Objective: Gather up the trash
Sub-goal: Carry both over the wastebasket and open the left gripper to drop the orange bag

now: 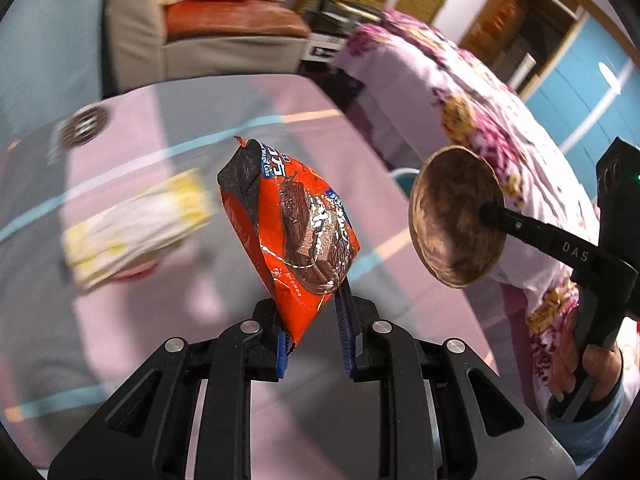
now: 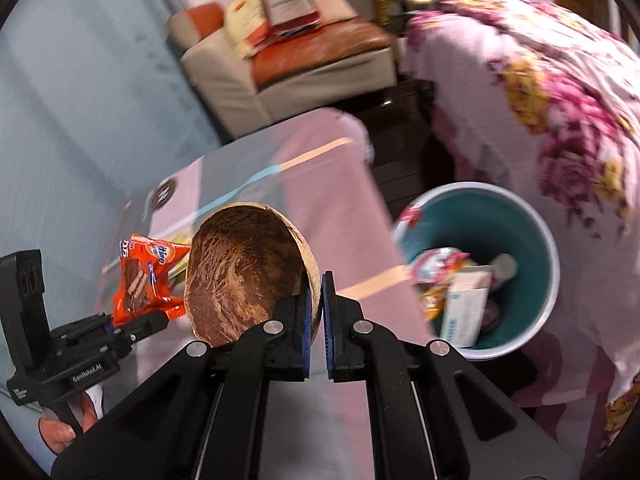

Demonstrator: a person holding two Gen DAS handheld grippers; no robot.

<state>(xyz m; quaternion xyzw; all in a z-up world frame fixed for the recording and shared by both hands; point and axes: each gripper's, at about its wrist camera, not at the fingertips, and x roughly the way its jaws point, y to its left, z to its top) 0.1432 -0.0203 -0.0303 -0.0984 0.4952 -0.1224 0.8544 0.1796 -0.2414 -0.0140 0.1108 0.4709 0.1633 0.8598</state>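
My left gripper (image 1: 316,316) is shut on an orange snack wrapper (image 1: 288,232) and holds it up above the table. It also shows in the right wrist view, the left gripper (image 2: 152,322) with the wrapper (image 2: 144,280). My right gripper (image 2: 315,300) is shut on the rim of a brown coconut shell half (image 2: 244,272), held above the table edge. The shell (image 1: 456,220) shows in the left wrist view on the right gripper (image 1: 490,214). A teal bin with a white rim (image 2: 536,240) stands on the floor to the right, holding several wrappers and a box (image 2: 464,304).
The table has a pink and grey cloth (image 1: 168,312). A yellow-white crumpled packet (image 1: 136,224) lies on it at left, over a red-rimmed item. A dark round lid (image 1: 84,126) lies far left. A floral-covered bed (image 2: 560,100) stands right, a cushioned seat (image 2: 320,52) behind.
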